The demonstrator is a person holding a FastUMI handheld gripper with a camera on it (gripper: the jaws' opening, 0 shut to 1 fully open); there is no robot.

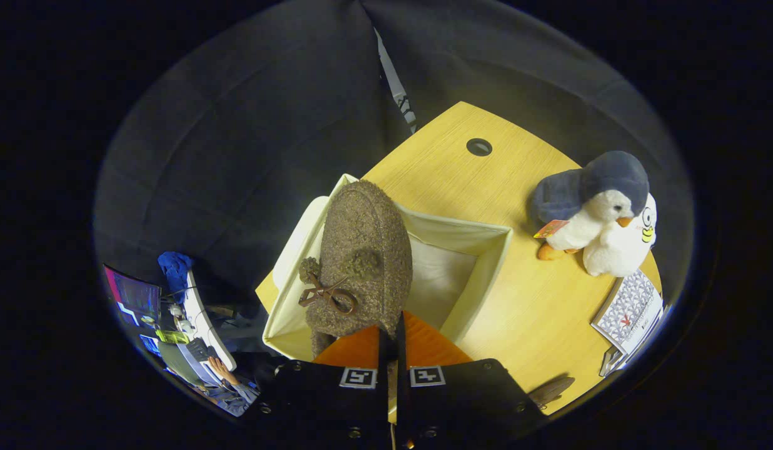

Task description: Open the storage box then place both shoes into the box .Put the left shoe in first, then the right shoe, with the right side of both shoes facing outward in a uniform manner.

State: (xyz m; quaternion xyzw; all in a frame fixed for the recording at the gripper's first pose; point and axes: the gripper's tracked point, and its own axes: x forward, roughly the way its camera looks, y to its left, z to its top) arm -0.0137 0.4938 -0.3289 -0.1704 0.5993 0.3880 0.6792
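A brown fuzzy shoe (pixel 361 256) with a small brown bow on its front hangs toe-up just ahead of my fingers. My gripper (pixel 391 340) is shut on the shoe, pinching its rear edge. Below and behind the shoe stands the cream fabric storage box (pixel 486 262), open, with its lid (pixel 297 237) folded out on the far side. The shoe is held over the box's near-left part; whether it touches the box floor is hidden by the shoe itself.
The box stands on a light wooden table (pixel 536 325) with a round cable hole (pixel 479 147). A plush penguin (pixel 602 212) and a patterned booklet (pixel 630 309) lie right of the box. A person's hand (pixel 221 370) and a desk with screens are down to the left.
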